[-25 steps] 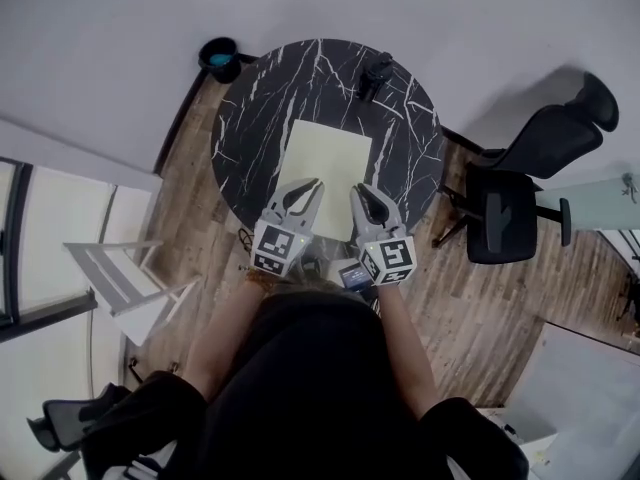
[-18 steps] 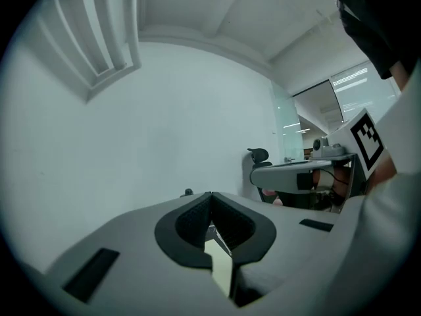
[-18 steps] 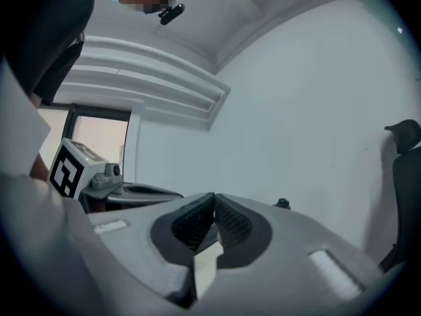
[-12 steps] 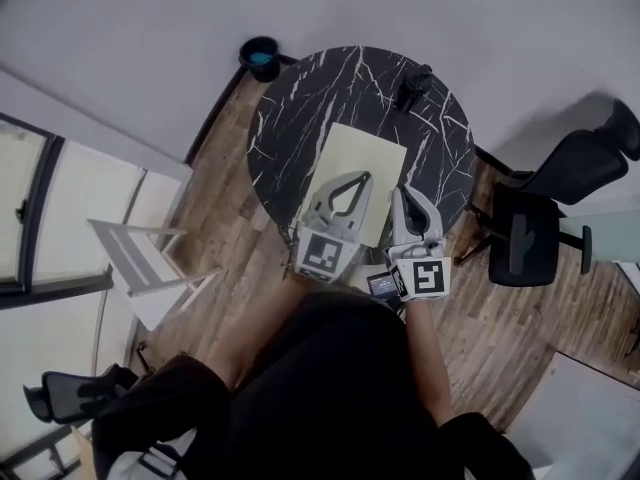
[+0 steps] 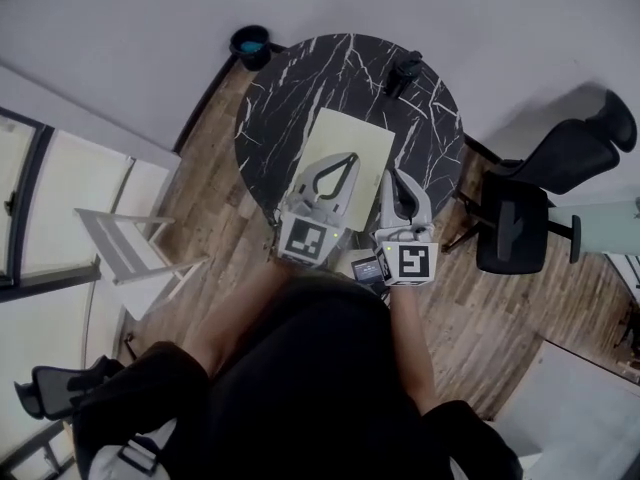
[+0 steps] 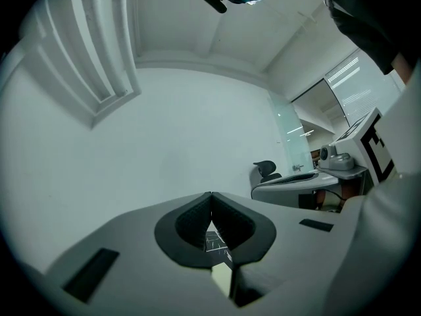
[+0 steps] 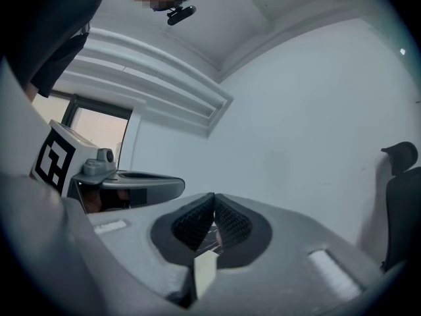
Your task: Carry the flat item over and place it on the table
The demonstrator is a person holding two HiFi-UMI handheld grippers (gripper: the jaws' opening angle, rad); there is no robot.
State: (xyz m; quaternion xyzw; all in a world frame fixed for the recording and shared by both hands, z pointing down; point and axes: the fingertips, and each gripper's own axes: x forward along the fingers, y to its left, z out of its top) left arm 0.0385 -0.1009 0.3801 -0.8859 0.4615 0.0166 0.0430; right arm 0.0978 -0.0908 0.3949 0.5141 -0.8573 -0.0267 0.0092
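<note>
No readable text, label or number shows anywhere.

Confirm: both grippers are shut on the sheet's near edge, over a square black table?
Wrong shape: the table is round, not square, as the head view shows. The left gripper and right gripper are both shut on the sheet at its near edge, over it.
</note>
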